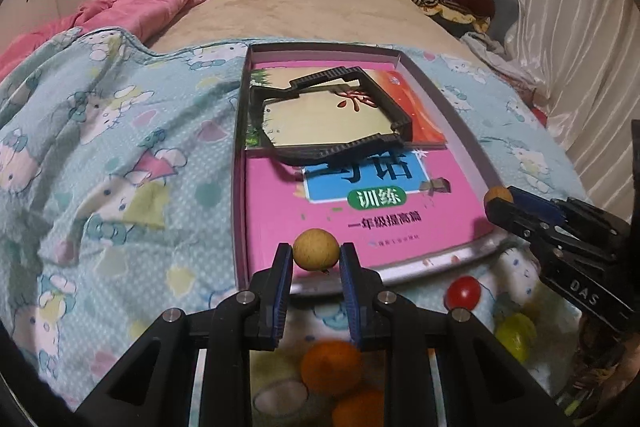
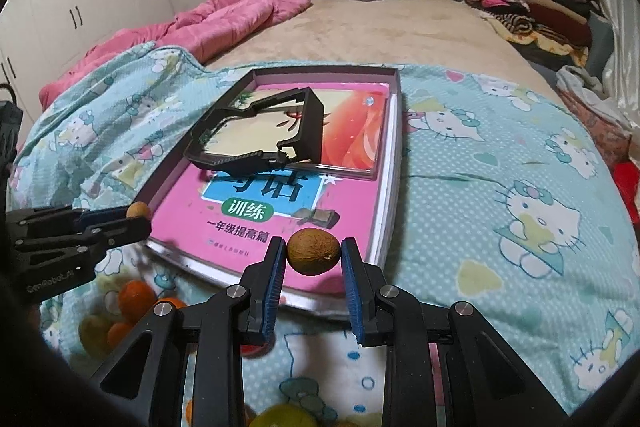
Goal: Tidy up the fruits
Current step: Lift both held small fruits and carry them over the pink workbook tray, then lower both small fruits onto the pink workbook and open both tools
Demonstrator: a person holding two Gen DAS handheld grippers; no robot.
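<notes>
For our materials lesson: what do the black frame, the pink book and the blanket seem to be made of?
Frame: probably rigid moulded plastic, matte black with ribbed edges. Book: paper with a glossy printed cover, seemingly laminated, since it catches the light. Blanket: soft woven or knitted fabric, dotted with a cartoon print, and it wrinkles.

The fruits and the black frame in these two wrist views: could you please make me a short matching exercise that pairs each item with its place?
Items:
1. yellow-tan round fruit
2. brown round fruit
3. black plastic frame
4. red fruit

Places:
A. lying on the books in the box lid
B. between the left gripper fingers
C. on the Hello Kitty blanket
D. between the right gripper fingers

Pairs: 1-B, 2-D, 3-A, 4-C
</notes>
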